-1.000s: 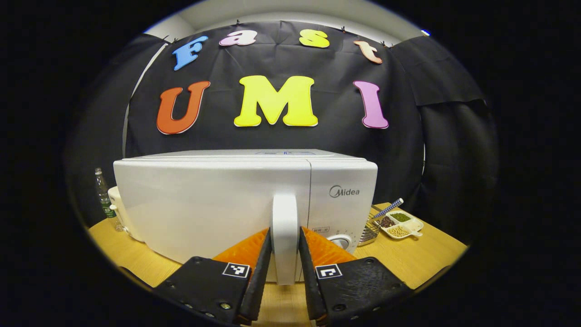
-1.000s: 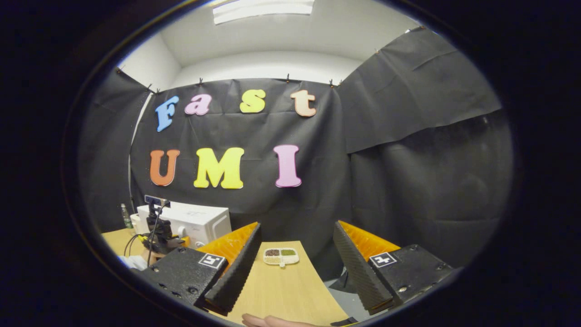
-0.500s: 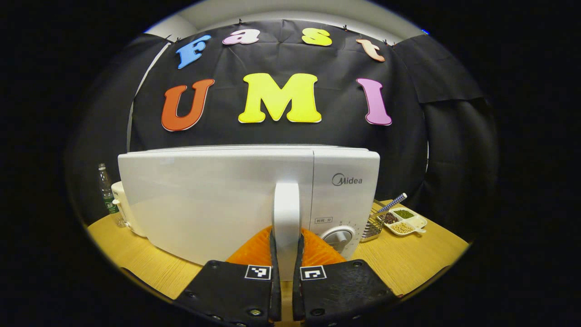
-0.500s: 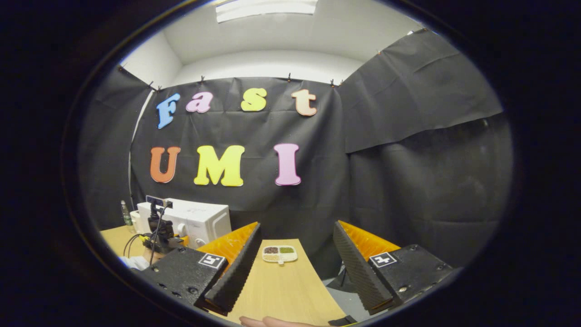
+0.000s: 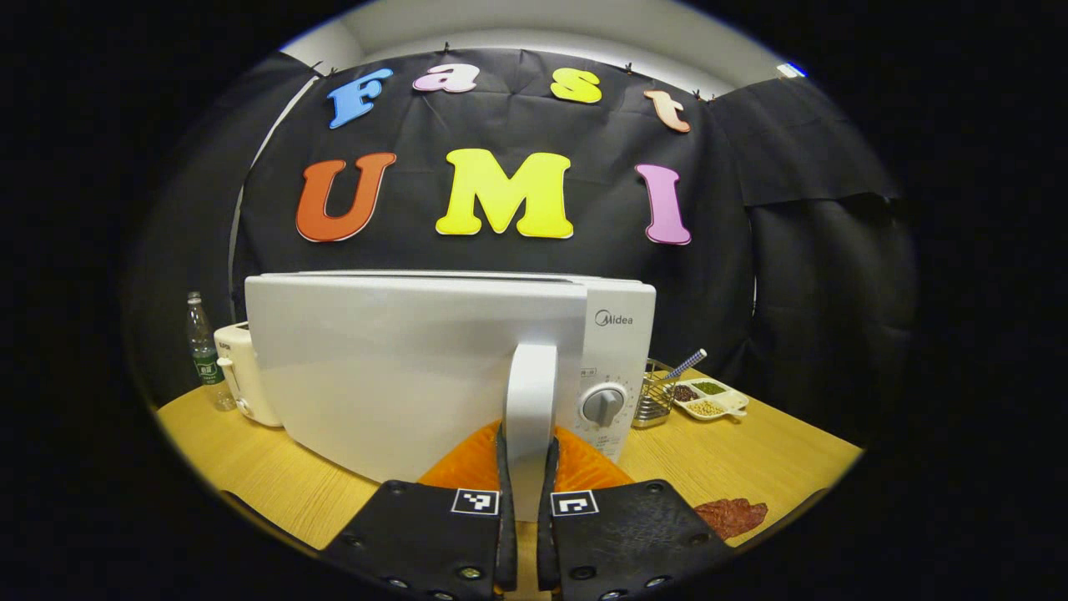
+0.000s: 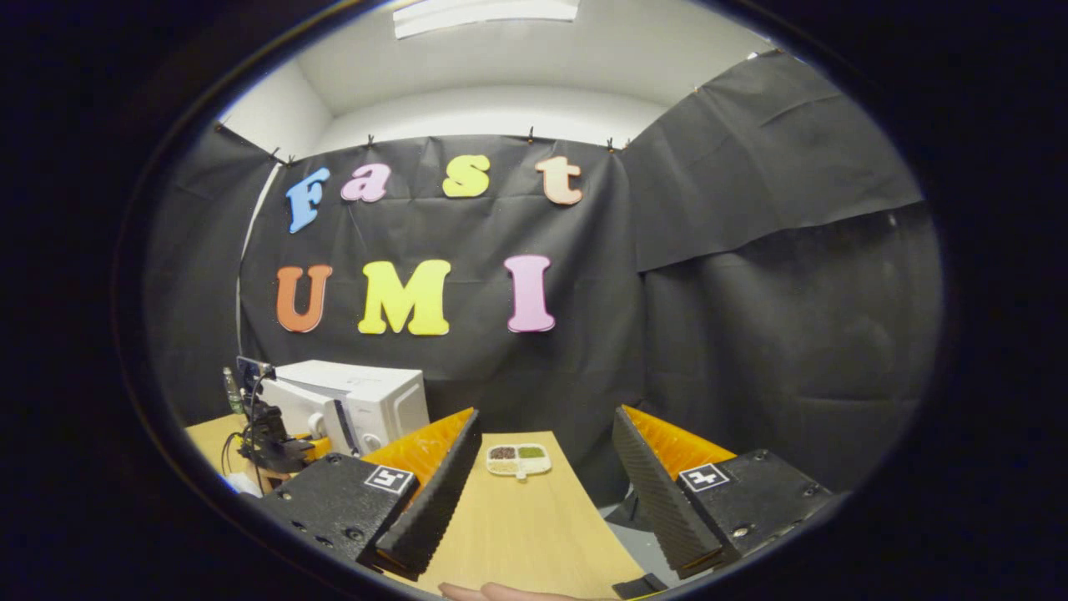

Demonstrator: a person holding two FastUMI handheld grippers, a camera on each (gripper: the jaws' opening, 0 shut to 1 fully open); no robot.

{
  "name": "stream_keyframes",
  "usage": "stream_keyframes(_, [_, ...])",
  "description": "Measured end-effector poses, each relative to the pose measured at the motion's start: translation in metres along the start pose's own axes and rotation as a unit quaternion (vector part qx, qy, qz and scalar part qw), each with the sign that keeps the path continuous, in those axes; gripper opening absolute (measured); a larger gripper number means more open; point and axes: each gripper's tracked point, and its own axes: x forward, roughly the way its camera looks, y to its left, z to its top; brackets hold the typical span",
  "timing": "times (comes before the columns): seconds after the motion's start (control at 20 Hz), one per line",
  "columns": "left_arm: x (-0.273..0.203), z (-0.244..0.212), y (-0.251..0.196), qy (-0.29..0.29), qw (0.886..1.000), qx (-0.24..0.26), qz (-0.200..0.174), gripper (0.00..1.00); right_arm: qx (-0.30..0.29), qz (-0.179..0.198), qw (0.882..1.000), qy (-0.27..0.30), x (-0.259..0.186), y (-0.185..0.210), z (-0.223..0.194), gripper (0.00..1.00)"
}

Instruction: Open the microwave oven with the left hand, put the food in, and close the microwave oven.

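Observation:
The white microwave (image 5: 400,367) stands on the wooden table (image 5: 751,459). My left gripper (image 5: 527,442) is shut on its upright white door handle (image 5: 531,384), both fingers pressing its sides. In the right gripper view the microwave (image 6: 375,396) sits far left with its door (image 6: 313,409) slightly ajar, and the left gripper (image 6: 271,434) is at the door. A flat reddish-brown piece of food (image 5: 732,516) lies on the table to the right of my left gripper. My right gripper (image 6: 544,415) hangs open above the table's near edge, holding nothing.
A divided dish of beans (image 5: 707,399) and a wire basket (image 5: 653,402) sit right of the microwave. A bottle (image 5: 200,351) and a small white appliance (image 5: 238,376) stand to its left. The dish (image 6: 518,459) lies ahead of my right gripper; a fingertip (image 6: 488,591) shows below.
My left gripper closed on the door handle, then drew it back; the door has swung slightly out. The food has come into the left gripper view. My right gripper stayed open, almost still.

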Motion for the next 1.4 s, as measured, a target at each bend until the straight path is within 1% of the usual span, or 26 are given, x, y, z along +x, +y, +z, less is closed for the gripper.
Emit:
stream_keyframes(0.1, [-0.015,-0.003,0.004,0.003,1.0,-0.007,-0.013,0.08,0.006,0.008,1.0,0.007,-0.003,0.012,-0.002,0.91])
stream_keyframes(0.15, [-0.024,-0.004,0.006,0.005,1.0,-0.013,-0.019,0.08,0.008,0.012,1.0,0.011,-0.007,0.017,-0.002,1.0])
stream_keyframes(0.25, [-0.041,-0.006,0.012,0.004,1.0,-0.01,-0.023,0.08,0.005,0.022,1.0,0.013,-0.014,0.03,-0.001,1.0])
stream_keyframes(0.3, [-0.049,-0.007,0.016,-0.001,1.0,-0.006,-0.024,0.02,0.002,0.025,1.0,0.009,-0.018,0.036,0.001,1.0])
stream_keyframes(0.35, [-0.06,-0.008,0.021,-0.004,1.0,-0.004,-0.026,0.12,-0.003,0.027,1.0,0.004,-0.022,0.041,0.004,1.0])
stream_keyframes(0.4, [-0.069,-0.008,0.027,-0.006,1.0,-0.008,-0.029,0.12,-0.011,0.03,0.999,0.0,-0.025,0.048,0.004,1.0])
stream_keyframes(0.45, [-0.079,-0.01,0.032,-0.007,0.999,-0.013,-0.032,0.12,-0.02,0.034,0.999,-0.002,-0.029,0.054,0.004,0.9])
stream_keyframes(0.5, [-0.088,-0.011,0.038,-0.007,0.999,-0.016,-0.035,0.12,-0.027,0.039,0.999,-0.005,-0.033,0.061,0.003,1.0])
stream_keyframes(0.55, [-0.098,-0.011,0.044,-0.007,0.999,-0.015,-0.037,0.12,-0.033,0.046,0.998,-0.005,-0.036,0.069,0.002,0.9])
stream_keyframes(0.65, [-0.116,-0.013,0.059,-0.011,0.999,-0.01,-0.036,0.11,-0.035,0.06,0.998,0.003,-0.041,0.084,-0.005,0.9])
stream_keyframes(0.7, [-0.126,-0.014,0.067,-0.013,0.999,-0.01,-0.035,0.15,-0.032,0.07,0.997,0.009,-0.043,0.093,-0.008,0.91])
stream_keyframes(0.75, [-0.135,-0.016,0.077,-0.015,0.999,-0.011,-0.033,0.15,-0.03,0.079,0.996,0.012,-0.045,0.102,-0.009,0.91])
stream_keyframes(0.85, [-0.153,-0.018,0.097,-0.017,0.999,-0.011,-0.025,0.15,-0.032,0.086,0.996,0.014,-0.045,0.111,-0.012,0.91])
stream_keyframes(0.9, [-0.162,-0.019,0.107,-0.02,1.0,-0.012,-0.021,0.06,-0.032,0.088,0.995,0.016,-0.044,0.116,-0.015,1.0])
stream_keyframes(0.95, [-0.172,-0.024,0.119,-0.016,1.0,-0.018,-0.018,0.2,-0.032,0.093,0.995,0.02,-0.042,0.123,-0.018,1.0])
stream_keyframes(1.0, [-0.181,-0.028,0.129,-0.009,1.0,-0.021,-0.013,0.22,-0.032,0.098,0.994,0.025,-0.041,0.13,-0.023,1.0])
stream_keyframes(1.05, [-0.191,-0.033,0.146,-0.003,1.0,-0.02,0.001,0.28,-0.033,0.101,0.994,0.029,-0.039,0.136,-0.026,0.91])
stream_keyframes(1.1, [-0.203,-0.039,0.164,0.011,1.0,-0.015,0.024,0.53,-0.035,0.103,0.994,0.032,-0.035,0.141,-0.03,1.0])
stream_keyframes(1.15, [-0.213,-0.043,0.179,0.017,0.999,-0.015,0.044,0.53,-0.037,0.104,0.993,0.035,-0.032,0.146,-0.033,1.0])
stream_keyframes(1.25, [-0.233,-0.042,0.2,0.018,0.997,-0.022,0.076,0.89,-0.04,0.105,0.993,0.044,-0.019,0.158,-0.041,1.0])
stream_keyframes(1.35, [-0.253,-0.032,0.214,0.006,0.995,-0.02,0.099,0.93,-0.044,0.102,0.992,0.055,-0.005,0.168,-0.052,1.0])
stream_keyframes(1.4, [-0.261,-0.024,0.218,0.003,0.994,-0.015,0.11,0.92,-0.048,0.101,0.992,0.064,0.004,0.172,-0.059,1.0])
